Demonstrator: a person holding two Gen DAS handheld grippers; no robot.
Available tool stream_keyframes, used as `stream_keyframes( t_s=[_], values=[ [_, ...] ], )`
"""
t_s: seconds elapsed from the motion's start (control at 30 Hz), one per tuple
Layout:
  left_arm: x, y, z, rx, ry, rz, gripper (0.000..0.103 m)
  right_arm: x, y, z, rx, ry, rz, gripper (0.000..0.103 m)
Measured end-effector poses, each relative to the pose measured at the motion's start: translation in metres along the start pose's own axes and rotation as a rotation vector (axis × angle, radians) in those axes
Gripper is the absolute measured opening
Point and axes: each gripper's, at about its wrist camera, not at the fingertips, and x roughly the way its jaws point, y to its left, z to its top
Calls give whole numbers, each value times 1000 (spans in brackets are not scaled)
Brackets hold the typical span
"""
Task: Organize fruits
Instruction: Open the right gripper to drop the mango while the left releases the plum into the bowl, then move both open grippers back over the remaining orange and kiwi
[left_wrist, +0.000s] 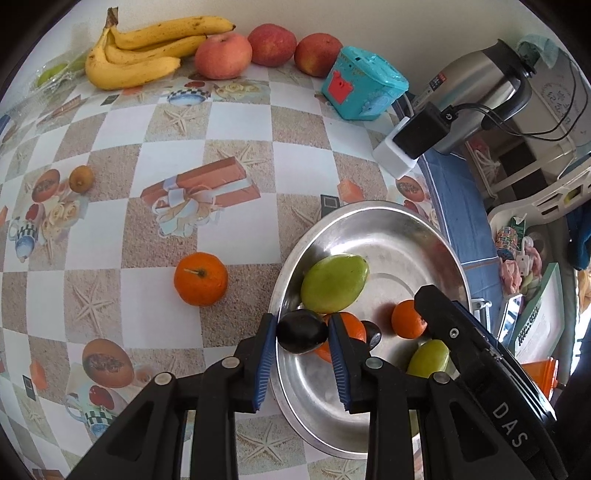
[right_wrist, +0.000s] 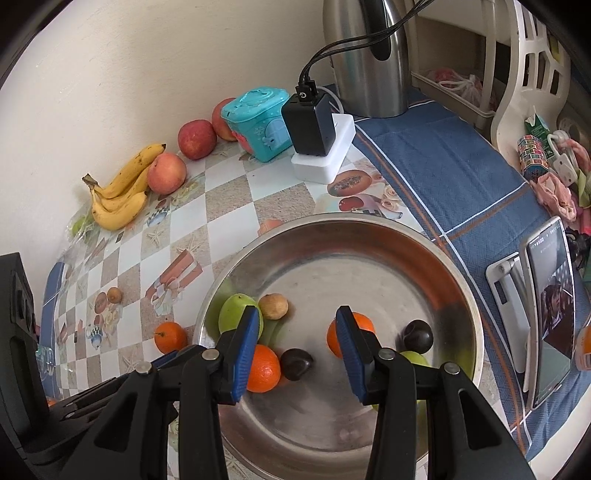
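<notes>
Black tongs (left_wrist: 302, 334), blue ribbed pads (left_wrist: 264, 354), silver pins, marking "DAS", likely partial.

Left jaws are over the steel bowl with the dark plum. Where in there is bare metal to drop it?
The far and right-hand floor of the round steel bowl is bare. The near-left is crowded: green mango, small brown fruit, orange tangerine, another dark plum. The held dark plum hangs over that crowded side.

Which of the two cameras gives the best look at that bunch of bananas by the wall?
The left wrist view. There the bananas lie large and unobstructed along the wall, stem and spots clear, beside a pale apple. In the right wrist view the same bunch is smaller, seen end-on, and partly hidden behind that apple.
</notes>
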Motion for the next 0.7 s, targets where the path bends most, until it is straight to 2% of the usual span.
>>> stream_keyframes(
  t_s=[0.17, 0.37, 0.63, 0.7],
  values=[
    [-1, 3, 1, -9, -6, -1, 41, 0, 1, 0, 0, 0, 2, 45],
    [-2, 11, 2, -33, -8, -1, 45, 1, 2, 0, -4, 2, 4, 45],
    [-16, 40, 9, -105, -53, 40, 50, 4, 9, -1, -11, 9, 9, 45],
    [-21, 49, 12, -122, -80, 83, 51, 5, 11, -1, -15, 11, 11, 45]
  ],
)
